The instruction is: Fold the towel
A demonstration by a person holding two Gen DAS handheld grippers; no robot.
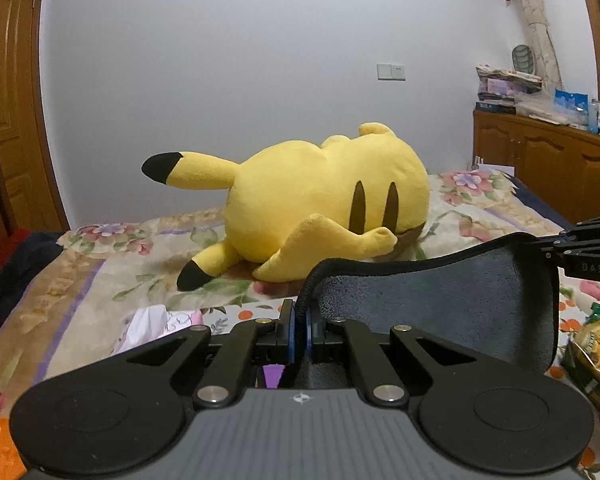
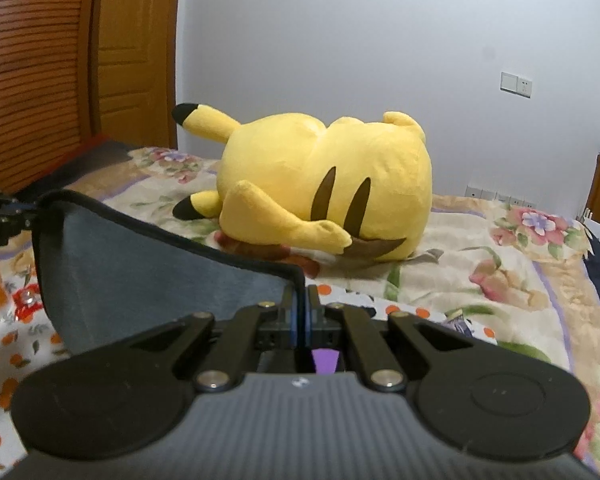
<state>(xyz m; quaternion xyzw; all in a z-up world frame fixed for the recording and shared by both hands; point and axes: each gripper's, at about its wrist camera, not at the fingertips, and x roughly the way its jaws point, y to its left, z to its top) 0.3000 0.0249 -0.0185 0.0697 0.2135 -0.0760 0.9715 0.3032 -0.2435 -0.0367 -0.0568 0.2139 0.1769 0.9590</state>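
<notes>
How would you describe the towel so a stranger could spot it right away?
On the floral bed, in front of the yellow Pikachu plush, hangs a dark grey towel stretched between left gripper and right gripper. It alone is plain, dark-edged and lifted.

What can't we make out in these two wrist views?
- Towel lower part: both views, hidden behind the claw bodies.
- Right claw: left wrist view, cut off by the frame edge.
- Plush face: both views, turned away.
- Snack bag label: left wrist view, blurred, cut by edge.

Both wrist views sit low over the bed (image 1: 100, 272), facing the shared yellow plush (image 1: 320, 196) nearby.
</notes>
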